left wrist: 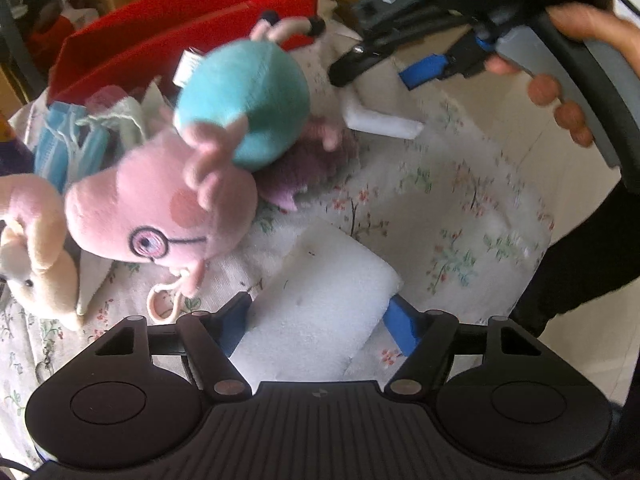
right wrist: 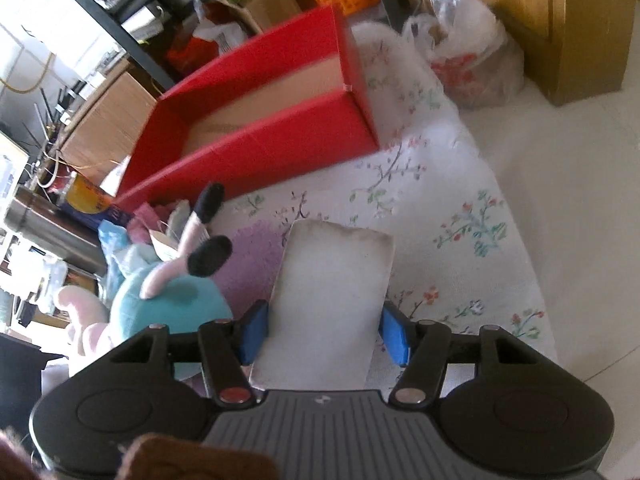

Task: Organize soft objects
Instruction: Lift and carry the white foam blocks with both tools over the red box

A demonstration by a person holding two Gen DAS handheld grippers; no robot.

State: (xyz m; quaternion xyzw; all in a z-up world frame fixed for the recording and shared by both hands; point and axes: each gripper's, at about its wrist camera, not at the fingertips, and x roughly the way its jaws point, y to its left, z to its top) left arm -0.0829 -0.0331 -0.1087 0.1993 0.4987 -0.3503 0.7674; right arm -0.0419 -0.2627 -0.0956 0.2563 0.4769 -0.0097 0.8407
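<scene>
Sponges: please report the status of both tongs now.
Left tongs shut on big sponge. Right tongs shut on small sponge. Red box ahead, empty. Pig toy beside the path.

A white foam block (left wrist: 320, 300) sat between blue pads (left wrist: 402, 330), a second white sponge (right wrist: 328, 304) likewise. A pink pig plush (left wrist: 200, 168) in teal lay face-down on the floral cloth (left wrist: 460, 216), before an open red box (right wrist: 256, 148).

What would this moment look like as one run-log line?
left tool: on white sponge | right tool: on second sponge | red box: empty
</scene>
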